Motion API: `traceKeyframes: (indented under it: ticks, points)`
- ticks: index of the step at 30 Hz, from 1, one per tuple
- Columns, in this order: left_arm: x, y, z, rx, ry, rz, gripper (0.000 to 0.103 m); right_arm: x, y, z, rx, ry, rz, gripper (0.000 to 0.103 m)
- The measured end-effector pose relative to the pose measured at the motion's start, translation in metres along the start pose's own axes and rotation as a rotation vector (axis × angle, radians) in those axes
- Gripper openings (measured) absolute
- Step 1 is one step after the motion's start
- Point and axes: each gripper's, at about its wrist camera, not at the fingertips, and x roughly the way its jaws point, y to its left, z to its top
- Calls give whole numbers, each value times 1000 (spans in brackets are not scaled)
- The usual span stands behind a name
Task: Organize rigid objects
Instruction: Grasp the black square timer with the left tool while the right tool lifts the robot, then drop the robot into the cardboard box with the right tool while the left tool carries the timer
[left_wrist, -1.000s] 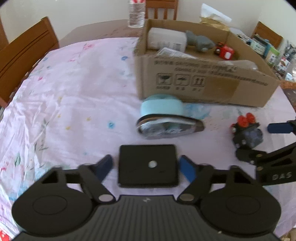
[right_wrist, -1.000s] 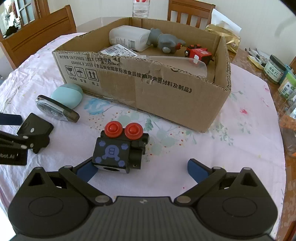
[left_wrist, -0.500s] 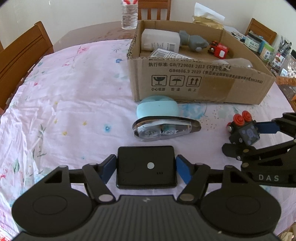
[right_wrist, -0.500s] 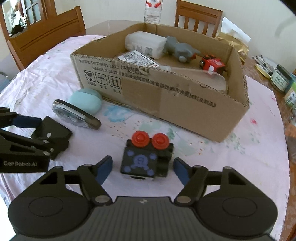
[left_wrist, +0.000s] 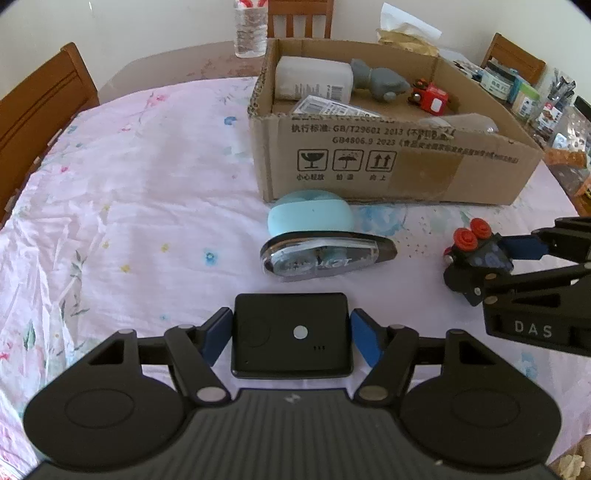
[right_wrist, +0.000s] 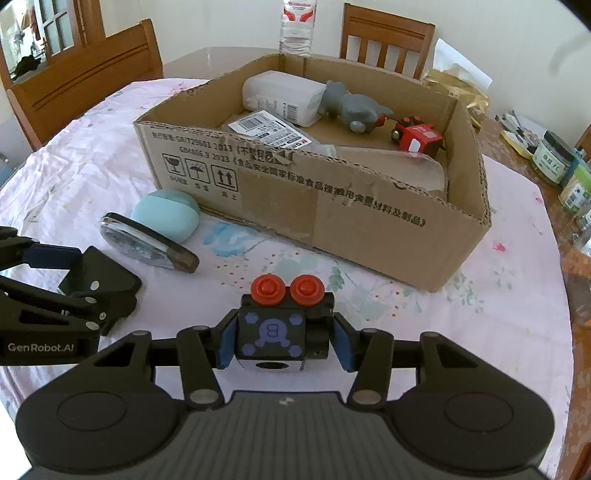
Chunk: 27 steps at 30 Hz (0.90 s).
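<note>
My left gripper (left_wrist: 291, 334) is shut on a flat black square device (left_wrist: 291, 332) with a silver dot, just above the tablecloth. My right gripper (right_wrist: 283, 341) is shut on a black toy block (right_wrist: 282, 334) with two red knobs and a purple emblem; it also shows in the left wrist view (left_wrist: 476, 254). An open cardboard box (right_wrist: 369, 214) stands behind, holding a white bottle (right_wrist: 280, 92), a grey figure (right_wrist: 351, 107), a red toy car (right_wrist: 419, 138) and a labelled packet (right_wrist: 266, 129).
A light blue oval case (left_wrist: 310, 214) and a clear-and-black teardrop-shaped object (left_wrist: 325, 256) lie in front of the box. A water bottle (left_wrist: 251, 27) and wooden chairs (right_wrist: 85, 74) stand at the far side. Jars (right_wrist: 554, 157) crowd the right edge.
Both grippers have closed: the left onto the black device, the right onto the black toy block. Both have lifted and drawn back a little from the box.
</note>
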Motion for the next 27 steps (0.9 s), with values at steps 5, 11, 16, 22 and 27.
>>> traceKeyframes:
  ticks: [5,11,16,22,27]
  points:
    - [-4,1,1,32,28,-23,69,-5,0,1,-23,6,0,56]
    - [-19,1,5,96,26,-30,69,-17,-7,5,-33,3,7,56]
    - [-37,0,13,137,25,-52,69,-39,-16,11,-47,-20,26,56]
    - [-57,2,25,146,16,-78,69,-69,-32,33,-39,-90,37,56]
    - [-72,3,40,156,-22,-73,69,-74,-44,58,-56,-150,27,56]
